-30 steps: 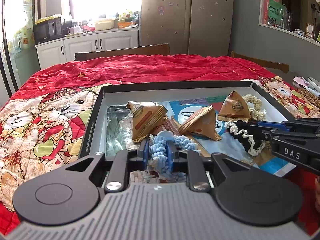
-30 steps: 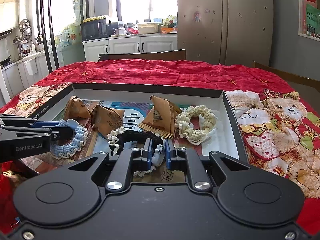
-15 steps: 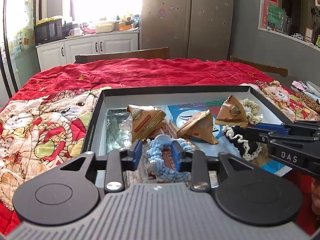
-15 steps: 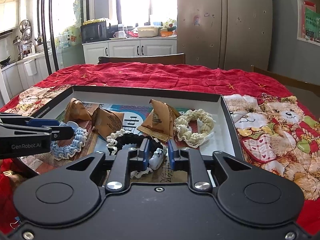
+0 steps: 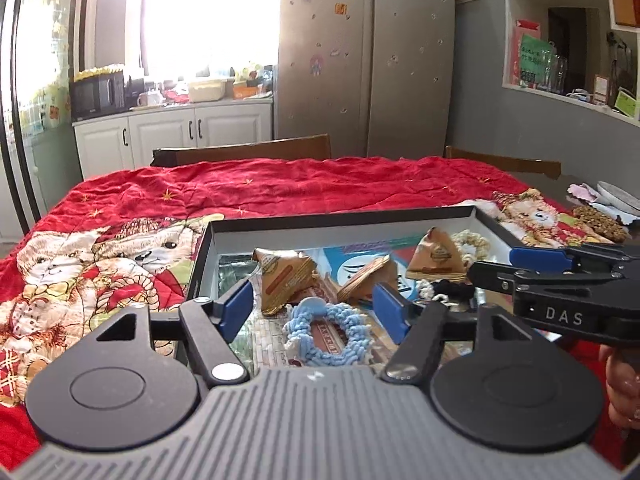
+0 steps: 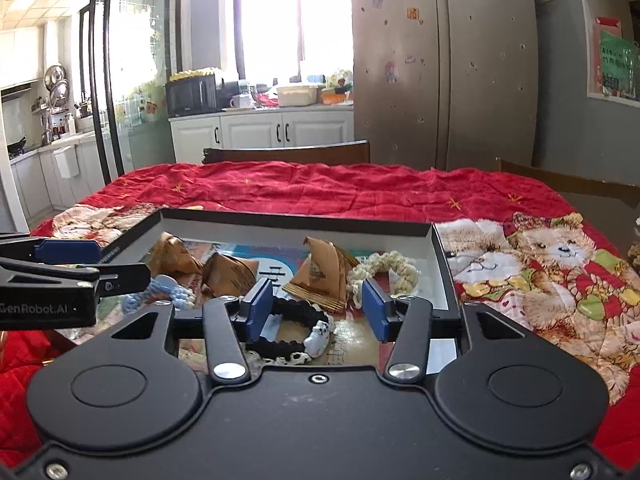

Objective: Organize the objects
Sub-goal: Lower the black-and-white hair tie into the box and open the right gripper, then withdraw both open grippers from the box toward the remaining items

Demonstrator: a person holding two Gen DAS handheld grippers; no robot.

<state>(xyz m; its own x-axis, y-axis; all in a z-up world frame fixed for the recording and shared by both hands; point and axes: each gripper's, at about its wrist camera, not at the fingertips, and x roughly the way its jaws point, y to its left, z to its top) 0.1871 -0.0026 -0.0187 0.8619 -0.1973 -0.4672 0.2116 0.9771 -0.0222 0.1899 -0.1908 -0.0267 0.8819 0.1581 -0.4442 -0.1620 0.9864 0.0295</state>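
Observation:
A shallow black-rimmed box (image 5: 344, 216) (image 6: 296, 218) lies on the red bear-print tablecloth. In it lie a blue knitted ring (image 5: 332, 334) (image 6: 176, 292), a black lace ring with a white charm (image 6: 296, 316) (image 5: 448, 290), a cream knitted ring (image 6: 384, 270) (image 5: 474, 242) and three brown triangular packets (image 5: 286, 278) (image 5: 368, 276) (image 5: 438, 260). My left gripper (image 5: 316, 312) is open, just above the blue ring. My right gripper (image 6: 318, 308) is open, above the black ring. Each gripper shows from the side in the other's view.
Wooden chair backs (image 5: 244, 154) (image 6: 568, 184) stand at the table's far and right sides. A plate and snacks (image 5: 600, 216) lie at the right edge. Kitchen cabinets and a fridge (image 6: 440, 64) stand beyond.
Both grippers have opened and let go: the left released the blue ring, the right released the black ring. Both have lifted and drawn back a little.

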